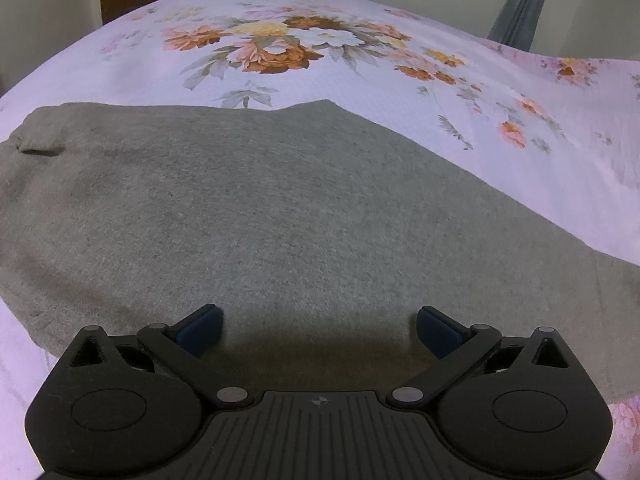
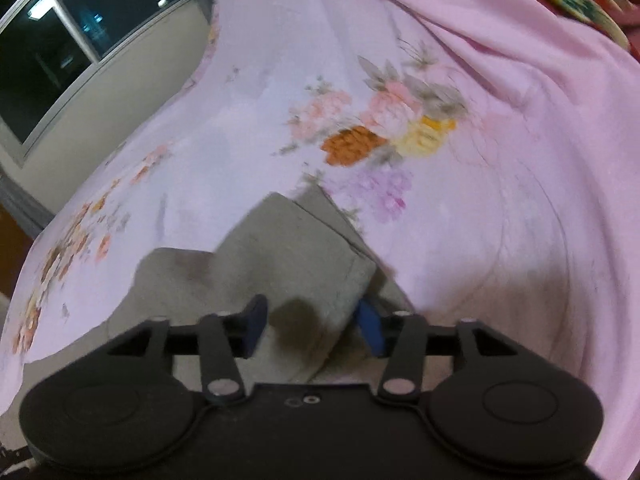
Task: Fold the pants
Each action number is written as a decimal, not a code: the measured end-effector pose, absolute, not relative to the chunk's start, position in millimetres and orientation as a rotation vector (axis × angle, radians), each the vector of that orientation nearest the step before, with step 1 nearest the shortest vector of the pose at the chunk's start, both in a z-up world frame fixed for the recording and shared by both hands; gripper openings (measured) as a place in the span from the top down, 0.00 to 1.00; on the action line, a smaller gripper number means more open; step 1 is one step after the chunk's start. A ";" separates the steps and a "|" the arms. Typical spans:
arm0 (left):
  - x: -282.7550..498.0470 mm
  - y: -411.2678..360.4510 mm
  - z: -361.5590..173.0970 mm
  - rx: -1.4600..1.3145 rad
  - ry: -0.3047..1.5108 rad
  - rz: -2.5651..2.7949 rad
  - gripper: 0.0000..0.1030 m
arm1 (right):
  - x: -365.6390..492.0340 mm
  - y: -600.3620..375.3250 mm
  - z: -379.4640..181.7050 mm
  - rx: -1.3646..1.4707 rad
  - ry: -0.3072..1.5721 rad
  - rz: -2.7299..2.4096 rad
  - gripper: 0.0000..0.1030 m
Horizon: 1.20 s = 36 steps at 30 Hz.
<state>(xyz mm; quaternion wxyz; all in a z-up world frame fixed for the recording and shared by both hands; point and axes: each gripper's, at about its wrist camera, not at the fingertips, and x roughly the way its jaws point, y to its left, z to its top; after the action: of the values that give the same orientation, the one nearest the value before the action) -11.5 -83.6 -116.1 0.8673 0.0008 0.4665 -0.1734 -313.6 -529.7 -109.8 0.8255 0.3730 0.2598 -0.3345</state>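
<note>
Grey-green pants point(image 1: 248, 208) lie flat on a floral pink bedsheet point(image 1: 360, 60). In the left wrist view my left gripper point(image 1: 318, 326) is wide open and empty, low over the near part of the pants. In the right wrist view the leg end of the pants point(image 2: 292, 256) runs between the blue pads of my right gripper point(image 2: 314, 320). The jaws stand partly open around the lifted, doubled cloth; the right pad point(image 2: 370, 326) touches its edge, the left pad point(image 2: 254, 328) sits beside it.
The bedsheet point(image 2: 480, 200) is wrinkled at the right. A dark window point(image 2: 60, 40) and wall lie beyond the bed's far edge. A colourful blanket point(image 2: 588, 0) sits at the top right. Grey curtains point(image 1: 520, 8) hang behind the bed.
</note>
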 end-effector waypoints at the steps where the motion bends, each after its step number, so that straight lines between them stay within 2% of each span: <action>1: -11.7 -83.5 -116.1 0.002 0.976 -0.364 0.01 | -311.0 -531.2 -112.4 0.806 0.555 -0.701 0.86; 2: -11.7 -82.9 -116.2 0.001 0.976 -0.364 0.01 | -308.4 -533.0 -114.3 0.821 0.553 -0.695 0.92; 3: -11.6 -82.9 -116.1 0.001 0.977 -0.362 0.01 | -305.4 -535.1 -115.0 0.830 0.543 -0.690 0.94; 5: -11.6 -83.7 -115.9 0.004 0.978 -0.359 0.01 | -299.5 -534.8 -107.4 0.822 0.516 -0.686 0.95; 10: -11.9 -85.6 -115.7 0.006 0.979 -0.357 0.01 | -306.7 -505.8 -37.3 0.607 0.241 -0.682 0.95; 12: -12.3 -86.0 -116.3 0.007 0.975 -0.357 0.01 | -313.3 -508.6 -47.1 0.624 0.282 -0.719 0.95; 16: -14.7 -86.0 -117.0 0.021 0.971 -0.356 0.01 | -323.1 -521.9 -107.5 0.773 0.481 -0.782 0.95; 18: -15.9 -86.3 -117.0 0.032 0.969 -0.358 0.01 | -328.4 -522.8 -122.6 0.826 0.501 -0.781 0.95; 20: -16.1 -85.8 -116.9 0.034 0.969 -0.359 0.01 | -332.0 -521.2 -117.9 0.843 0.484 -0.785 0.87; 21: -16.2 -85.9 -116.8 0.032 0.969 -0.358 0.01 | -335.0 -519.7 -113.2 0.845 0.469 -0.793 0.79; 22: -16.2 -85.4 -116.6 0.028 0.969 -0.356 0.01 | -337.4 -517.8 -109.8 0.849 0.453 -0.798 0.78; 28: -17.1 -87.3 -116.7 0.031 0.967 -0.358 0.01 | -351.7 -519.6 -118.8 0.950 0.447 -0.790 0.78; 31: -18.3 -86.9 -115.8 0.033 0.967 -0.362 0.01 | -353.8 -520.0 -128.2 1.049 0.434 -0.773 0.72; 35: -20.1 -89.4 -118.0 0.061 0.966 -0.364 0.01 | -358.2 -520.6 -137.7 1.114 0.395 -0.746 0.73; 36: -21.6 -91.7 -118.6 0.076 0.966 -0.362 0.01 | -357.3 -524.4 -139.7 1.140 0.368 -0.737 0.70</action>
<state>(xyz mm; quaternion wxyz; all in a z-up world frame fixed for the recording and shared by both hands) -21.6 -91.7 -118.6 0.8692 0.0363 0.4617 -0.1731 -357.3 -524.4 -139.7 0.7630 0.5240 0.1691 -0.3387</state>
